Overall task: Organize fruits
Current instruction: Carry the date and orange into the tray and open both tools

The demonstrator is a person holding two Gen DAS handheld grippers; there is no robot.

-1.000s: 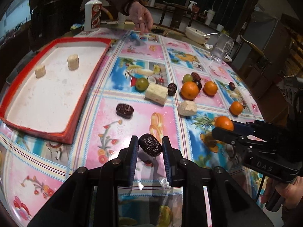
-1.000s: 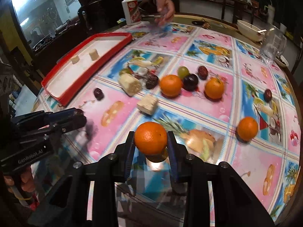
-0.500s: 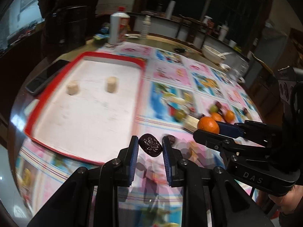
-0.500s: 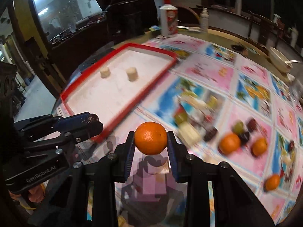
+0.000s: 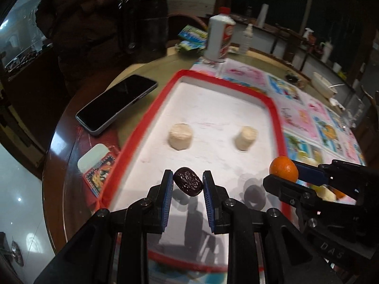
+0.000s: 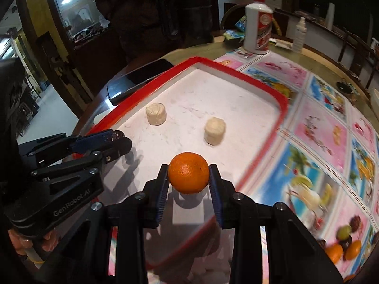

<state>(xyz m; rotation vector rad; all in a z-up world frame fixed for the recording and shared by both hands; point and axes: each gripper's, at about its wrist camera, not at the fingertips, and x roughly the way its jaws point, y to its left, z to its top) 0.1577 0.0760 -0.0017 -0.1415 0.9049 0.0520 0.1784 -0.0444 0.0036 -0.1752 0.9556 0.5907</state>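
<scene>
My left gripper (image 5: 187, 185) is shut on a dark wrinkled date (image 5: 187, 185), held above the near end of the red-rimmed white tray (image 5: 151, 116). My right gripper (image 6: 188, 174) is shut on an orange (image 6: 188, 172) over the same tray (image 6: 279, 116); that orange (image 5: 283, 168) shows at the right in the left wrist view. Two pale cylindrical pieces (image 5: 180, 136) (image 5: 245, 138) stand on the tray. The left gripper (image 6: 118, 142) appears at the left of the right wrist view. More oranges, a green fruit and dark fruits (image 6: 343, 243) lie on the patterned cloth at far right.
A black phone (image 5: 116, 103) lies left of the tray, with a card (image 5: 97, 165) near the table edge. A white bottle (image 5: 219, 37) and a small spray bottle (image 5: 245, 39) stand beyond the tray. A person in dark clothes (image 5: 94, 19) stands behind the table.
Both grippers swung left from the fruit pile to over the tray, still holding the date and the orange. The person's hand withdrew from the table.
</scene>
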